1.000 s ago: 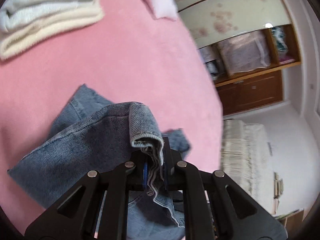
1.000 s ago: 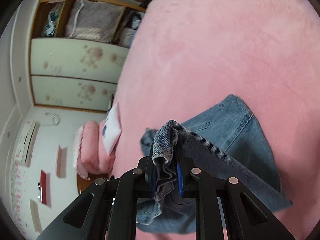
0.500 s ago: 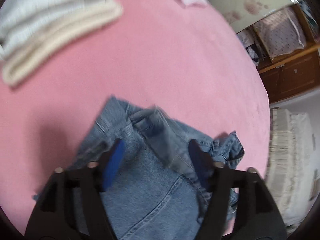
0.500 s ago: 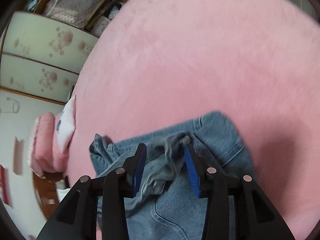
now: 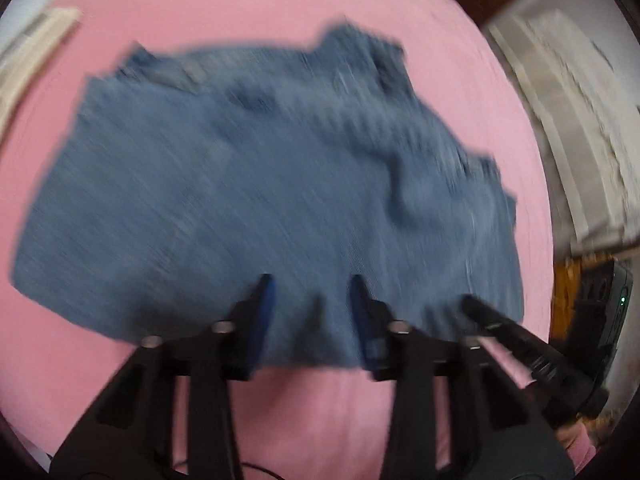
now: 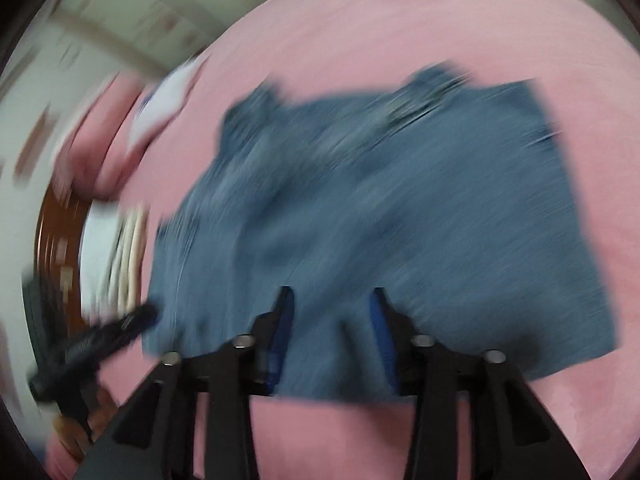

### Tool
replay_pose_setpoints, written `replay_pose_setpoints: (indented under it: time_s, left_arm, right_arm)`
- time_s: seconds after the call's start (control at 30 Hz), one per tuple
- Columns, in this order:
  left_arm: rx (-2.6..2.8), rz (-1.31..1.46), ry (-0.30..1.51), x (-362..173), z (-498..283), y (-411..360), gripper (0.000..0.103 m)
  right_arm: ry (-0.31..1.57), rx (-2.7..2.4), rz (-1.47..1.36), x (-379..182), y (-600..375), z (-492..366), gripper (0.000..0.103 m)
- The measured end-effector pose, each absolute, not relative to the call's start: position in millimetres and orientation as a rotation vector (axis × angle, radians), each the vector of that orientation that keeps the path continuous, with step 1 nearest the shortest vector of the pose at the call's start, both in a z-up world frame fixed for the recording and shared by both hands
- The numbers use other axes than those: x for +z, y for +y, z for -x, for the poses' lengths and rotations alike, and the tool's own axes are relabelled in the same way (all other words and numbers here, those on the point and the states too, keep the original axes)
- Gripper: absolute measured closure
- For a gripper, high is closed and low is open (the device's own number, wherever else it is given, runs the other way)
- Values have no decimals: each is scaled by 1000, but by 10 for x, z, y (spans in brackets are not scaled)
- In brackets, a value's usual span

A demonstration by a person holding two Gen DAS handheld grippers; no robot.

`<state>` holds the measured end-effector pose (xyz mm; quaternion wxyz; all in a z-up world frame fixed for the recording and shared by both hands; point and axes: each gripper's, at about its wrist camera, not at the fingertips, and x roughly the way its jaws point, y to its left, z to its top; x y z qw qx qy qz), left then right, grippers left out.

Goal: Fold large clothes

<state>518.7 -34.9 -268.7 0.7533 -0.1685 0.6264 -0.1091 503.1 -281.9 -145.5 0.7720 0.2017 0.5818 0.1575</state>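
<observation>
Folded blue denim jeans (image 5: 260, 184) lie flat on the pink bed cover (image 5: 280, 8); both views are motion-blurred. My left gripper (image 5: 311, 284) hangs over the jeans' near edge, its jaws apart and closing, with denim lying in the gap but not pinched. In the right wrist view the same jeans (image 6: 400, 208) fill the middle. My right gripper (image 6: 333, 296) stands over the near edge in the same way, jaws closing with cloth between them and nothing gripped. Each gripper shows in the other's view: the right gripper (image 5: 520, 344) and the left gripper (image 6: 100, 336).
A stack of folded white and cream cloths (image 5: 24, 52) sits at the far left of the bed, seen also as a folded stack (image 6: 120, 252). A pink and white pillow (image 6: 160, 108) lies beyond. Furniture and the floor show past the bed's edge.
Both grippers let go of the raised denim fold, which dropped flat onto the jeans. They opened wide, drew back to the near edge, rolled, and their jaws now stand narrower.
</observation>
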Motion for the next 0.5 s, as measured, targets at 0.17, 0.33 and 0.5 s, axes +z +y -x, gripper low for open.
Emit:
replay_pose_setpoints:
  time_s: [0.17,0.33,0.5]
  left_arm:
    - [-258,382,1497,-2966,-4963,-527,82]
    - [-266,343,1504,-3042,-4845,-572,88]
    - [-229,377,1514,-3189,-4963,-586,89]
  right_arm:
    - [1348,485,-381,-1751,-2329,-4702,93]
    - [1343,550,-342,-1714,-2211,-4518,93]
    - [1342,529,-418,-1967,-2270,-4599,96]
